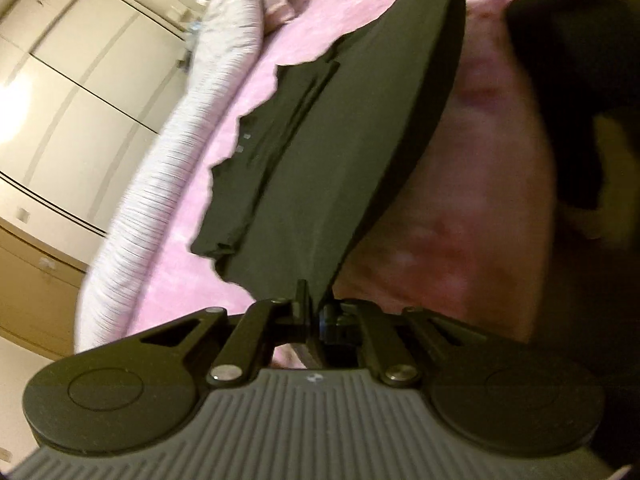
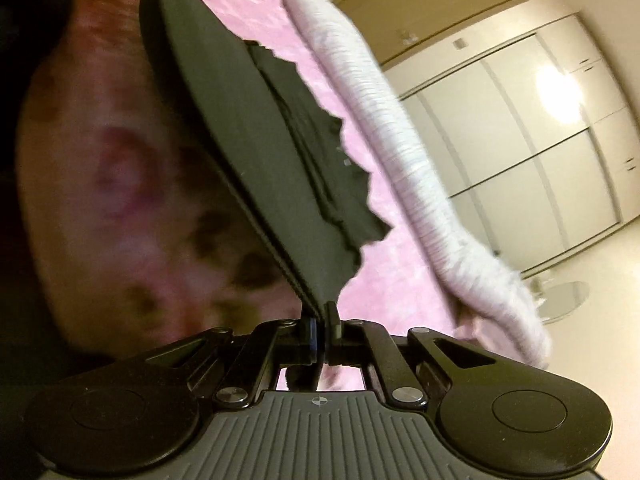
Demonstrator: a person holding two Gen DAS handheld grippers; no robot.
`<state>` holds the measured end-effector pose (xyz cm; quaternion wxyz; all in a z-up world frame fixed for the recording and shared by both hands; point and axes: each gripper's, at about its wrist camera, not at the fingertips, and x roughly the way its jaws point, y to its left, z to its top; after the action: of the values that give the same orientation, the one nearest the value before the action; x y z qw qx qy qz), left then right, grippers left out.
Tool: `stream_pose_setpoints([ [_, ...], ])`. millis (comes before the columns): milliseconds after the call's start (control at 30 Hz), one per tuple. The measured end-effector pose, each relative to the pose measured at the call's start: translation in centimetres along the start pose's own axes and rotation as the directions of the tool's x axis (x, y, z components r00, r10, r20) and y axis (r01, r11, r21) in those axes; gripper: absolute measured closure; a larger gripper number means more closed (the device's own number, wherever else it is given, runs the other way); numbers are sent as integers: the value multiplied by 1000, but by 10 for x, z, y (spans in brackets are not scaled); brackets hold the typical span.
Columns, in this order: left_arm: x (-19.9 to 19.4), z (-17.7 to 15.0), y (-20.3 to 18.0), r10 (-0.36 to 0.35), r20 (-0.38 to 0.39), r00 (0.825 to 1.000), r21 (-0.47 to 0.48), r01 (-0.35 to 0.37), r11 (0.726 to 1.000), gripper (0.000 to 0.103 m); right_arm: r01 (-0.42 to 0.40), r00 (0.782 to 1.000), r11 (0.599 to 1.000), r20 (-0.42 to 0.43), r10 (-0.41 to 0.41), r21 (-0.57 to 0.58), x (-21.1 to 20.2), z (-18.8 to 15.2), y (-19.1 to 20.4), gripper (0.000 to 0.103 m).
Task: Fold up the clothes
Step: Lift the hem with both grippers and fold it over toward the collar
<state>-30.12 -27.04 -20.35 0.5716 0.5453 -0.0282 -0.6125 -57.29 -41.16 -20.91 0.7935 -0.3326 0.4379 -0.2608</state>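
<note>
A dark green garment [image 1: 328, 152] hangs stretched above a pink fuzzy bed cover [image 1: 224, 120]. My left gripper [image 1: 314, 300] is shut on one corner of it. My right gripper [image 2: 320, 308] is shut on the other corner of the same garment [image 2: 256, 132]. The cloth runs taut away from each gripper, with a ragged folded edge on the side toward the cover. The pink cover also shows in the right wrist view [image 2: 392, 272]. Both views are tilted and blurred.
A pale grey striped blanket [image 1: 168, 184] lies rolled along the bed's edge, also in the right wrist view [image 2: 404, 152]. White wardrobe doors [image 1: 80, 92] stand behind. A small round glass table [image 2: 560, 300] stands by the bed. A dark shape [image 1: 576, 80] fills the upper right.
</note>
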Motion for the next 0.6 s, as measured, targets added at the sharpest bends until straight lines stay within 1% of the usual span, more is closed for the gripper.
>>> stream_pose_setpoints([
  [67,-15,-3,-7,-45,-4,999,-12,45,999,100,-68,997,998,-27,69,10,-20,-3,9,102],
  [100,-23,-4,-11,-68,-5,998,-18,68,998,100,-84,996,996,-31,85,31,-28,-3,12,102],
  [133,-30,-5,-14,-90,-7,996,-24,90,996,100,-97,995,994,-34,99,47,-35,-3,14,102],
  [300,-66,-11,-29,-198,-13,980,-59,196,979,101,-127,990,991,-59,129,31,-67,-4,18,102],
  [367,-70,-8,-26,-209,-17,978,-71,207,976,101,-140,988,990,-64,141,27,-80,-5,16,102],
  [533,-77,1,-21,-226,-27,974,-93,223,970,100,-167,984,986,-59,168,30,-86,-3,7,102],
  [600,-75,5,-8,-216,-16,976,-102,214,972,100,-170,984,985,-51,172,35,-84,-1,1,102],
])
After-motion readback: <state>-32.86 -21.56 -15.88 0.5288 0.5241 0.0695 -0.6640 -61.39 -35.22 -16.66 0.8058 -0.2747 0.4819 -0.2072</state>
